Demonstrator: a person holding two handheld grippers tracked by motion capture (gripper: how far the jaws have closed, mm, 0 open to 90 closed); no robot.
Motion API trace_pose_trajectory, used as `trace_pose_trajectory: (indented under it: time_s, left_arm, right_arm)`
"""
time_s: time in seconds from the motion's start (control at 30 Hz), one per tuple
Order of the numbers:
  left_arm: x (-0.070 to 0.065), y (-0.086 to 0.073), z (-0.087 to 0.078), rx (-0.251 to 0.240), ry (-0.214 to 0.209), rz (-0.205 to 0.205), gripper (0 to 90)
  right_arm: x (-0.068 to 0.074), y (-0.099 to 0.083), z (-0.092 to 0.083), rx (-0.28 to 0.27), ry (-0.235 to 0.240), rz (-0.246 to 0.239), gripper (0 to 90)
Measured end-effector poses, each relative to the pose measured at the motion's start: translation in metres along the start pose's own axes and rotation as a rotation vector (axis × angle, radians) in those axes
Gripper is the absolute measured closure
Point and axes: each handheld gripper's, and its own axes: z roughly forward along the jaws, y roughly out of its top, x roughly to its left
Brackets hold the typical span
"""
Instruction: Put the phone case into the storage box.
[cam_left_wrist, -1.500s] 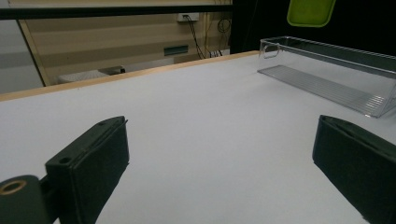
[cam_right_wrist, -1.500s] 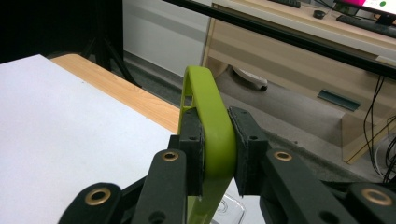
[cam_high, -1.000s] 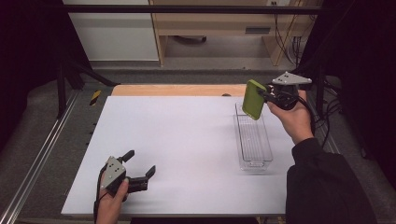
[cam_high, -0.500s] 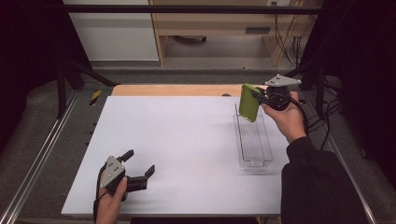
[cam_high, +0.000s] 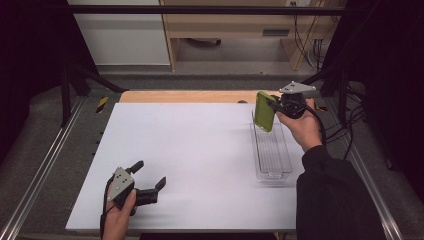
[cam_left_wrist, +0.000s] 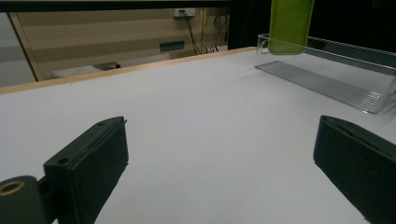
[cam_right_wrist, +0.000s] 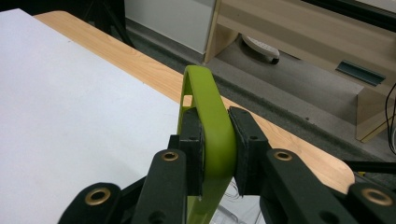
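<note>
High view showed the right gripper (cam_high: 274, 106) clamping a green case (cam_high: 264, 111) over the far end of a clear tray (cam_high: 272, 150); left gripper (cam_high: 148, 177) rested open, near left. Right gripper view revealed the pads (cam_right_wrist: 245, 144) pinching its edge.

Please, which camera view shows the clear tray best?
The high view: the whole clear tray lies on the white table, below the green phone case. The left gripper view shows its far end from the side; the right gripper view a sliver.
</note>
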Motion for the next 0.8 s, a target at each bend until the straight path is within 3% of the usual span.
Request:
trace_pose_trajectory:
  time_s: [0.27, 0.57, 0.8]
  left_arm:
    - [0.000, 0.000, 0.001, 0.007, -0.003, 0.002, 2.8]
    - [-0.001, 0.000, 0.001, -0.001, -0.010, -0.001, 2.7]
    - [-0.001, -0.001, 0.001, 0.003, -0.010, 0.000, 2.8]
  right_arm:
    - [-0.003, -0.005, 0.005, 0.001, 0.004, 0.005, 76.5]
    - [-0.006, -0.015, 0.012, -0.007, 0.014, 0.062, 76.5]
    - [-0.008, -0.021, 0.021, -0.007, 0.022, 0.070, 76.5]
